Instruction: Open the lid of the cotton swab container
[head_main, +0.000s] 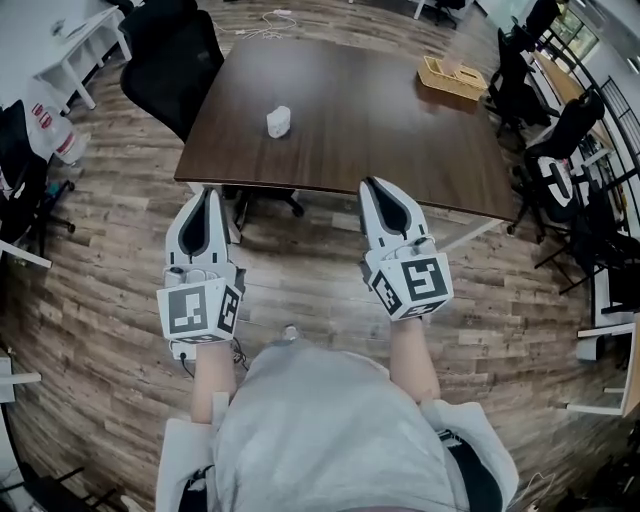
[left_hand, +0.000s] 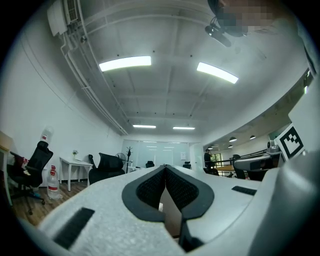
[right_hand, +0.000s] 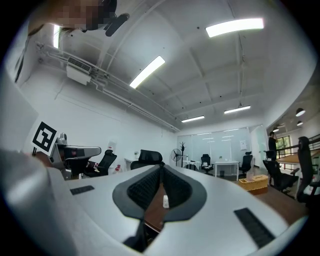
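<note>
The cotton swab container, small, white and with its lid on, stands on the dark wooden table, left of the middle. Both grippers hang over the floor in front of the table's near edge, pointing toward it. My left gripper is shut with nothing in it, and my right gripper is shut and empty too. In the right gripper view the container shows far off through the hollow behind the closed tips of the right gripper. The left gripper looks level across the room with its tips together.
A wicker tray sits at the table's far right corner. Black office chairs stand at the far left and along the right side. A chair base shows under the near edge. Water bottles stand at left.
</note>
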